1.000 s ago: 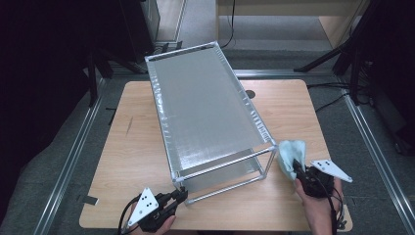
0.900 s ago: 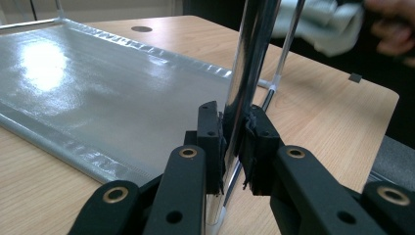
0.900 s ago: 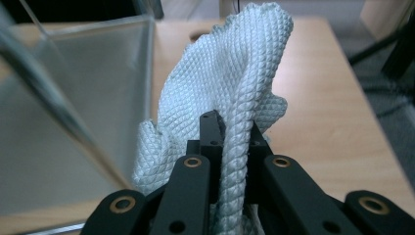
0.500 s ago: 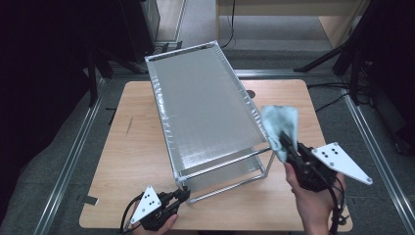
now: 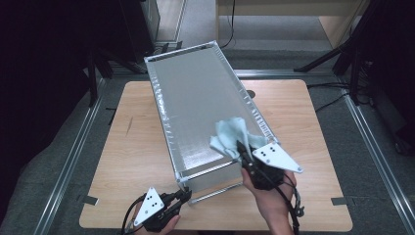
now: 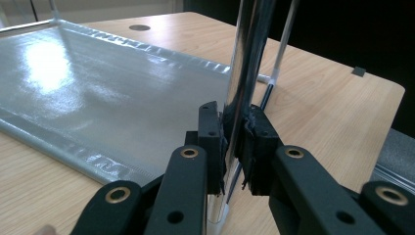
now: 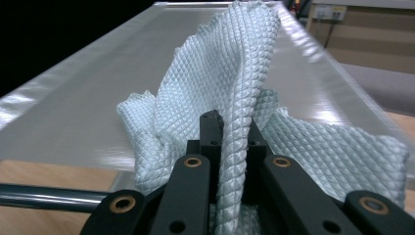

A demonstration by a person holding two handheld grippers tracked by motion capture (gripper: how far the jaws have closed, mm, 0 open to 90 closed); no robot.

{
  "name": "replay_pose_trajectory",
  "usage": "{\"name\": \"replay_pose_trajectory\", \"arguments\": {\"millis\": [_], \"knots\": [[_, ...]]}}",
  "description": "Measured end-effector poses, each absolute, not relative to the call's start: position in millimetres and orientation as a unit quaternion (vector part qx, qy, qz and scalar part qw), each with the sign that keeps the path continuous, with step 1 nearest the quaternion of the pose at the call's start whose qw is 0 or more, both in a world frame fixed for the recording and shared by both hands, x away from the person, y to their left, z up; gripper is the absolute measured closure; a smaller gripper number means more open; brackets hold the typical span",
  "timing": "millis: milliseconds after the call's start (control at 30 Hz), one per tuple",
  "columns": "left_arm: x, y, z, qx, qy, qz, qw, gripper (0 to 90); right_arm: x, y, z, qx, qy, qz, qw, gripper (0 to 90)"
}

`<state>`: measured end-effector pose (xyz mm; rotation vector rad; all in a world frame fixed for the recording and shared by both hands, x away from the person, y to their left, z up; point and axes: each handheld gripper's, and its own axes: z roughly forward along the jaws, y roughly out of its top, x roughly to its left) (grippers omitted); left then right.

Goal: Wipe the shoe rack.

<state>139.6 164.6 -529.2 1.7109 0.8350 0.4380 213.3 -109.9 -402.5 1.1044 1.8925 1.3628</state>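
The left gripper sits at the near edge of the table, its jaws clamped on the shiny upright corner post of the rack; the left gripper view shows the pads pressed against both sides of that post. The rack is a metal frame with a flat silvery-grey panel on top. Its long axis runs from the near corner by the left gripper away toward the far edge of the table, slanted slightly leftward in the high view. The panel is smooth and glossy, with a crimped border along its long sides. Further right, the right gripper is above the near right part of the panel, jaws closed on a cloth. The cloth is pale blue-green with a diamond weave, bunched and standing up from the jaws, its loose folds over the panel. A small round hole shows in the table beside the rack's right edge.
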Motion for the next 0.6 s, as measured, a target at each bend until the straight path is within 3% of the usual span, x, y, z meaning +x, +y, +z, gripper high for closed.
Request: {"name": "replay_pose_trajectory", "arguments": {"millis": [233,300,600], "knots": [[139,154,-529,0.727,0.349,0.183,0.562,80.6,191,-64,-406,0.360,0.734,0.529,0.227,84.7],[139,154,-529,0.727,0.349,0.181,0.563,80.7,185,-56,-407,0.349,0.736,0.531,0.233,84.7],[140,154,-529,0.730,0.345,0.176,0.563,80.6,198,-99,-406,0.384,0.709,0.531,0.260,84.8]]}}
